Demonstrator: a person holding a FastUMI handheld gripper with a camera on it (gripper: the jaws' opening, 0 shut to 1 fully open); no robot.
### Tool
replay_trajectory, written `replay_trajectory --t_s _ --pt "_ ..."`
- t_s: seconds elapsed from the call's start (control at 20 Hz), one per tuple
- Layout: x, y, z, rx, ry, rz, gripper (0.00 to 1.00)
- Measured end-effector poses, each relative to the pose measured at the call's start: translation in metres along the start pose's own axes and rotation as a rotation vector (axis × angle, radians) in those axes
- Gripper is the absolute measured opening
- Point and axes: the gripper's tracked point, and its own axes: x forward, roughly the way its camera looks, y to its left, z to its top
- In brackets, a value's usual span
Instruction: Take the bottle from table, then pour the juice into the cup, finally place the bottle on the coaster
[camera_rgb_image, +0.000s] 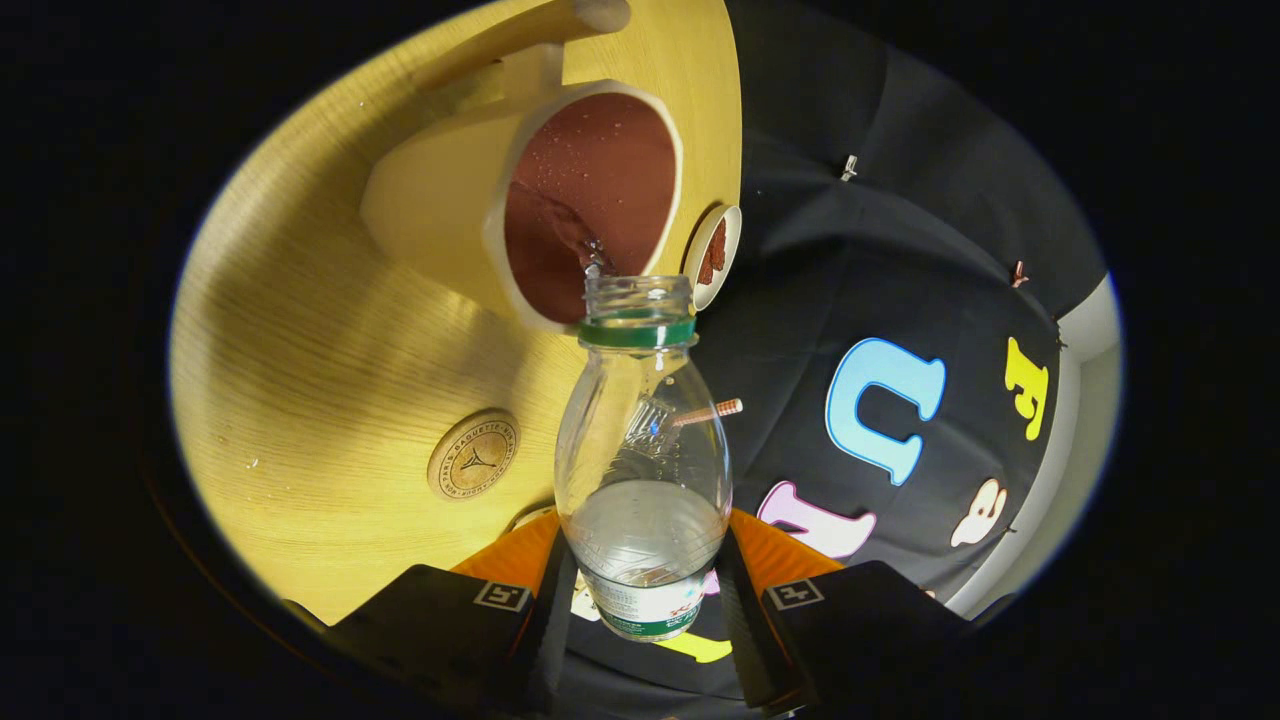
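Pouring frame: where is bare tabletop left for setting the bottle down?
Gripper shut on bottle. Bare table lies between cup and coaster, and beyond the coaster. Crowded where cup and small dish meet at the table edge.

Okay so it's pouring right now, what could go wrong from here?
The bottle, clamped between the claw fingers, has its mouth right over the cup rim, so the thin stream could run outside onto the table. Liquid remains in the bottle; tipping further may splash. The coaster lies close beside the bottle, where drips could wet it.
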Motion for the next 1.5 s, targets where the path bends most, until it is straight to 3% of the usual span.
replay_trajectory --t_s 1.5 --pt "0.0 -0.044 0.021 -0.297 -0.117 -0.086 0.7"
